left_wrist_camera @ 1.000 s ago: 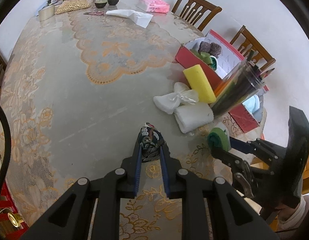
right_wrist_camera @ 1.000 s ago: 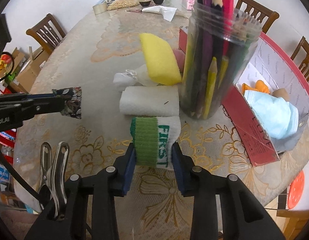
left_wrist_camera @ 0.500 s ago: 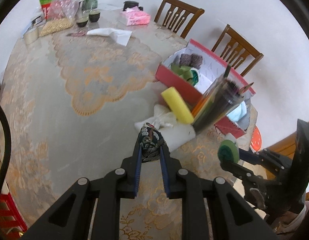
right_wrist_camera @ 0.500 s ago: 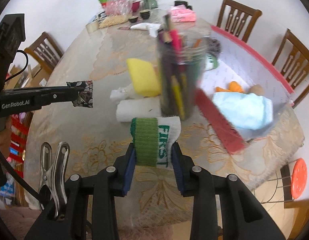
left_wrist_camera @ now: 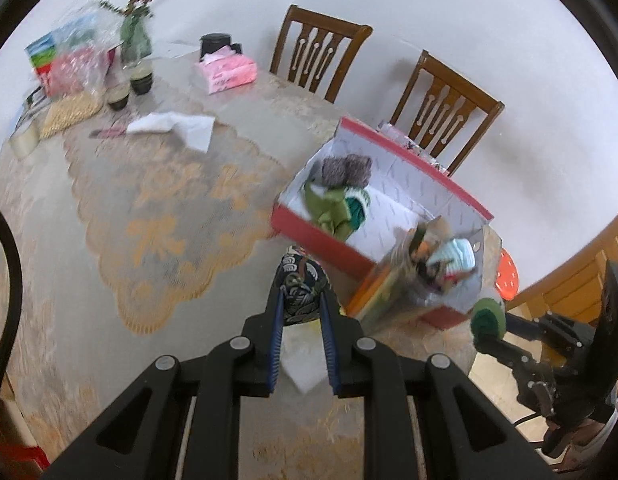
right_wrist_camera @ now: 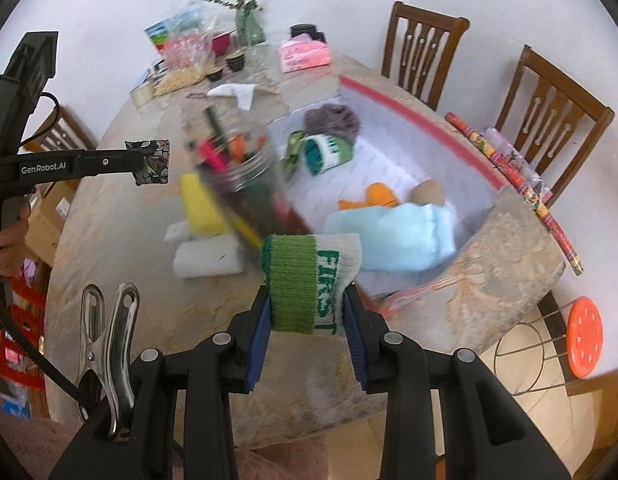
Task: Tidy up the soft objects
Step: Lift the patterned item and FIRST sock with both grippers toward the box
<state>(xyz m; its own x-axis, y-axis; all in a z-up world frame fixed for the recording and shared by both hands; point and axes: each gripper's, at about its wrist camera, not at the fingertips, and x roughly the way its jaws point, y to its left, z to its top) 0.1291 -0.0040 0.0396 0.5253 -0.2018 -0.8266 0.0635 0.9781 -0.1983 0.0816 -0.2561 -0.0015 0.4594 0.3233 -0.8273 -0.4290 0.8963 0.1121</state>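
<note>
A rolled green-and-white knitted sock was pinched mid-roll by the right claw, above the counter edge; a dark patterned fabric pouch was pinched by the left claw. Both were judged light, soft and compressible.

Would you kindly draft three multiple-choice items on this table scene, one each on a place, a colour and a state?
1. Where does the light blue cloth lie?
A. inside the red box
B. beside the pink tissue pack
C. on a chair

2. What colour is the cuff of the rolled sock held by the right gripper?
A. orange
B. green
C. purple

3. How does the left gripper stand?
A. wide open, empty
B. shut on a dark patterned pouch
C. shut on a pencil

Answers:
A, the light blue cloth sits within the red box.
B, rolled sock, right gripper.
B, left gripper pinches the dark patterned pouch.
</note>
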